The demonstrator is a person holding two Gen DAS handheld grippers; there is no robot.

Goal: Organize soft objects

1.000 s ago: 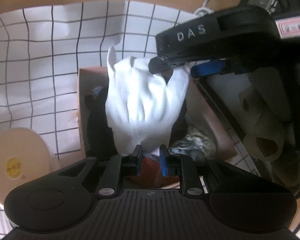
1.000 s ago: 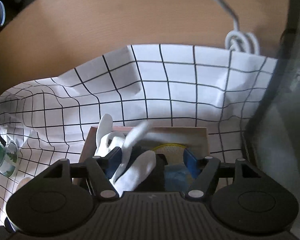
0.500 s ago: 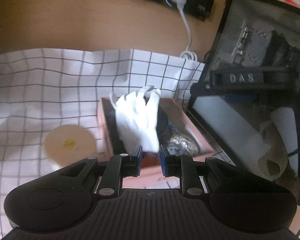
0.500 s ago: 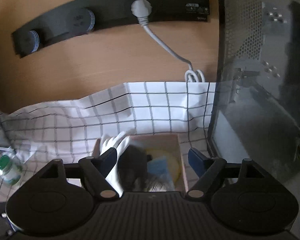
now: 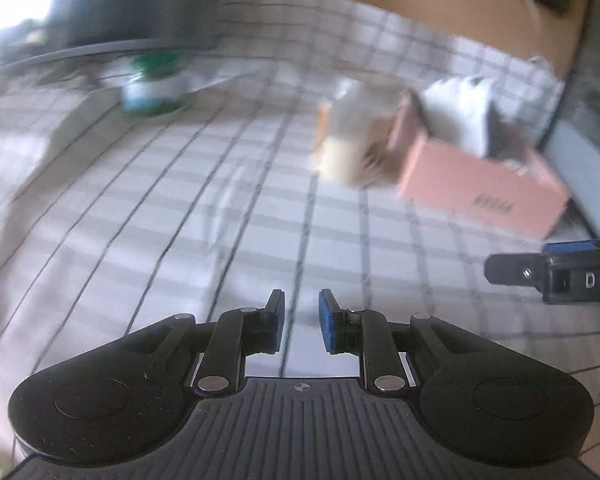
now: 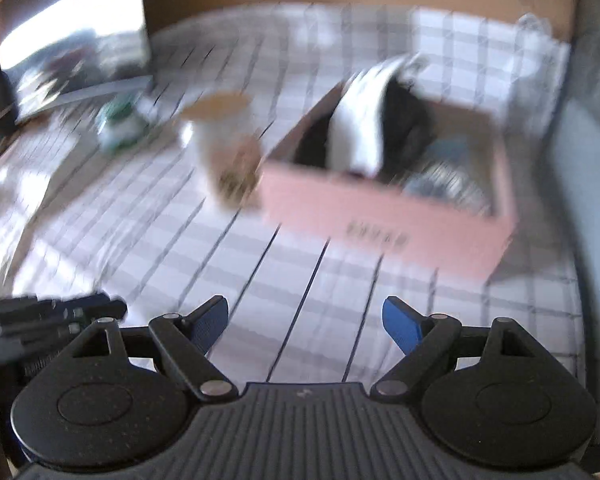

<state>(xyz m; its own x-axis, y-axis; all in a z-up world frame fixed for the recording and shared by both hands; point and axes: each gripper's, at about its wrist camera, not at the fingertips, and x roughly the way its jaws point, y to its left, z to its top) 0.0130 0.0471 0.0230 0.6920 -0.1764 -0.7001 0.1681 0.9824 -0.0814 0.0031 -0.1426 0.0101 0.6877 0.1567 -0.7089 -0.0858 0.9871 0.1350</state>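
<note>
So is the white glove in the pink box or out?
In. The white glove stands inside the pink box, sticking above its rim; both tongs are empty.

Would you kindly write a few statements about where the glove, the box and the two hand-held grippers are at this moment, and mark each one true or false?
1. The white glove hangs over the edge of the pink box. True.
2. The left hand-held gripper is clamped on the glove. False: nothing is between its fingers, which stand a narrow gap apart.
3. The right hand-held gripper is wide open and empty. True.
4. The pink box stands on bare wood. False: it rests on the checked cloth.
5. A pale cup stands beside the box. True.
</note>
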